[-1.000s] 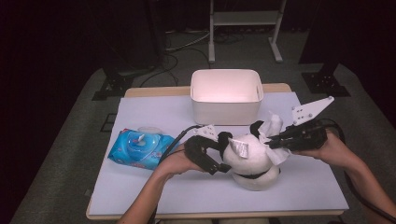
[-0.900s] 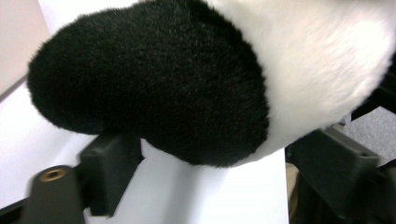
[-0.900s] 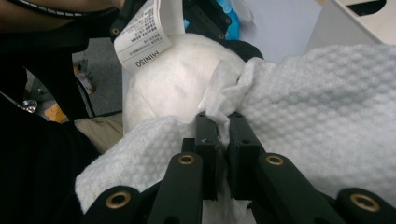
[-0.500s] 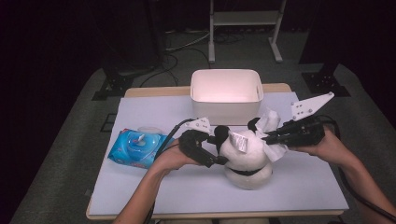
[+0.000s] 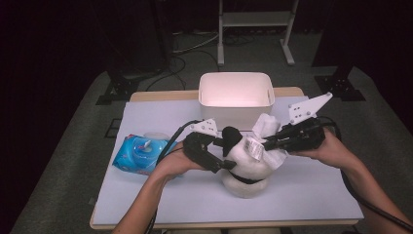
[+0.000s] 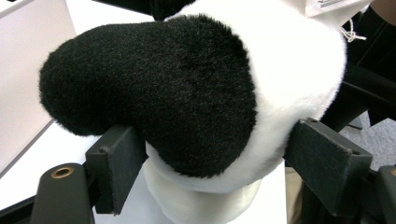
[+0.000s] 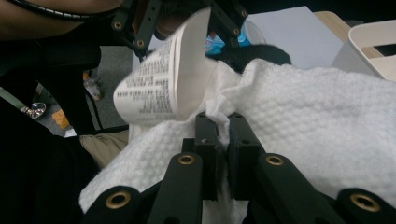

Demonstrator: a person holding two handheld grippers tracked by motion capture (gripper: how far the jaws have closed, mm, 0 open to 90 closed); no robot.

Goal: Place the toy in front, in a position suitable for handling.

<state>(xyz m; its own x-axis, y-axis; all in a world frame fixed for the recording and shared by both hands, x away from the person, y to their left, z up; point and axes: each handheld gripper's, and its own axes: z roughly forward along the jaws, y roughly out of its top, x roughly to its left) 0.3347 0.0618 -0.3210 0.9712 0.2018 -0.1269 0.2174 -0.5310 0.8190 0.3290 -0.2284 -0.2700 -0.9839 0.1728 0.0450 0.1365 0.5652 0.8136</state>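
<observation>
The plush panda (image 5: 246, 163) sits on the desk (image 5: 311, 190) before the white bin (image 5: 236, 92), gripped across its body by the left claw (image 5: 221, 153). The right claw (image 7: 223, 130), pinched tight on a white wipe (image 7: 322, 121), is cleaning it beside its tag (image 7: 161, 86); wiping looks underway, unfinished. The wipes pack (image 5: 141, 155) lies left, out of the way.
</observation>
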